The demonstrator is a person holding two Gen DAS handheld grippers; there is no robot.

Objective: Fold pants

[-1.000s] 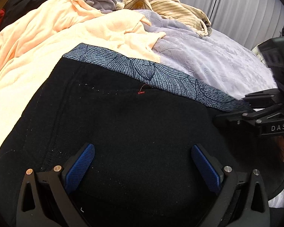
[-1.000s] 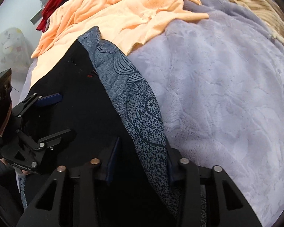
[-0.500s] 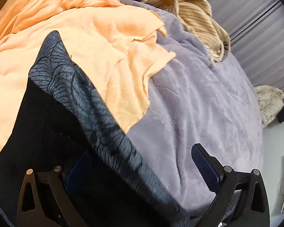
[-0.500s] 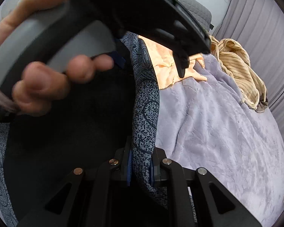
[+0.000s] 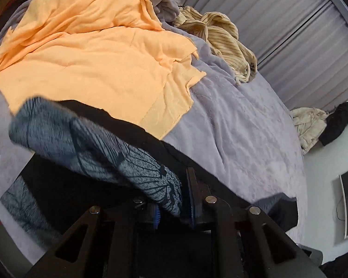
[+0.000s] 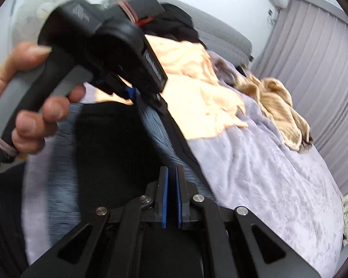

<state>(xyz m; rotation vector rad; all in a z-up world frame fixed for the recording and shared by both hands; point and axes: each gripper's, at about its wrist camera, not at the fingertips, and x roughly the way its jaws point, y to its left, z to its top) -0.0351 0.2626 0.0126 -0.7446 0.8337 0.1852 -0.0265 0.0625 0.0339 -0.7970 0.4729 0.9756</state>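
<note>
The black pants (image 5: 85, 190) with a grey-blue patterned waistband (image 5: 99, 148) hang lifted over the lilac bed. My left gripper (image 5: 174, 206) is shut on the waistband, which drapes up and to the left from its blue pads. In the right wrist view the pants (image 6: 113, 153) hang in front, and my right gripper (image 6: 171, 199) has its blue pads nearly together on the waistband (image 6: 157, 136) edge. The left gripper body (image 6: 99, 53), held by a hand, fills the upper left of that view.
An orange cloth (image 5: 99, 53) lies spread on the lilac bedspread (image 5: 239, 143) behind the pants. A striped beige garment (image 5: 222, 41) lies at the far side near grey curtains. More clothes (image 5: 313, 127) sit off the bed at right.
My left gripper has gone from open to shut on the waistband. Both grippers have lifted the pants off the bed, and the left gripper has moved up in the right view.
</note>
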